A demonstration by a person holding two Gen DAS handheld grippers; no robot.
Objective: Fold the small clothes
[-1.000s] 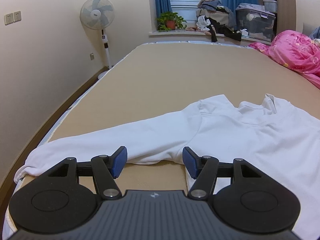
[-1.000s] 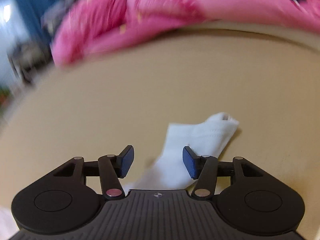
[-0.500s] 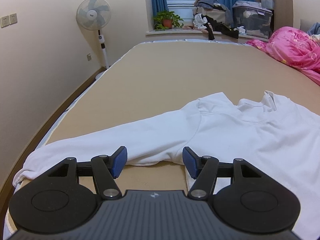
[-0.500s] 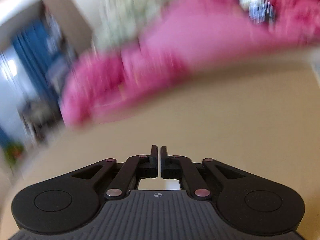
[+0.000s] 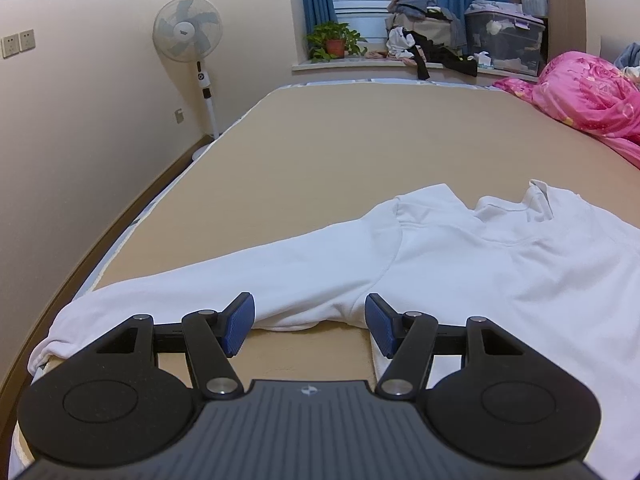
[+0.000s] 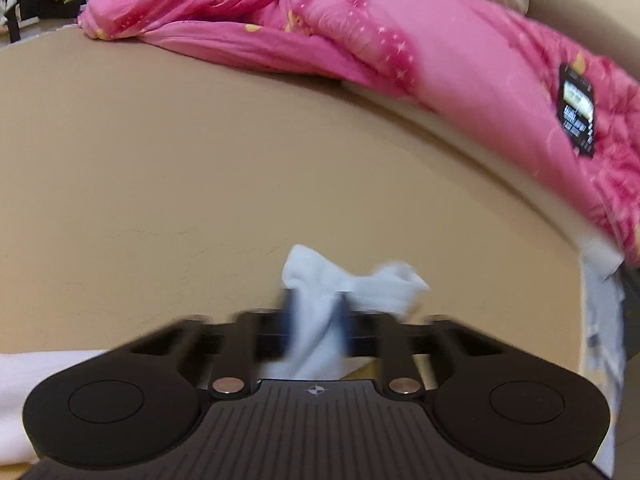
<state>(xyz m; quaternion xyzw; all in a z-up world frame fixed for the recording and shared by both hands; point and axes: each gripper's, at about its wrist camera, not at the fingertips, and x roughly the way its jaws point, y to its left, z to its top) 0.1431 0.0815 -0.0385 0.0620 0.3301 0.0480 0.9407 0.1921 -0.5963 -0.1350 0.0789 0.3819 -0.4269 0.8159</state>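
2 grippers worked a white long-sleeved cotton top [image 5: 460,264] on the tan bed [image 5: 360,140]: left gripper [image 5: 310,322] jaws apart above the armpit, right gripper [image 6: 314,318] clamped on a cuff [image 6: 344,284], which risked slipping free.

1. White long-sleeved shirt [image 5: 500,272]: one.
2. Pink quilt [image 6: 400,52]: one.
3. Standing fan [image 5: 188,36]: one.
4. Potted plant [image 5: 334,42]: one.
5. Clear storage bins [image 5: 504,40]: one large, one smaller above it.
6. Wall switch plates [image 5: 18,43]: two.
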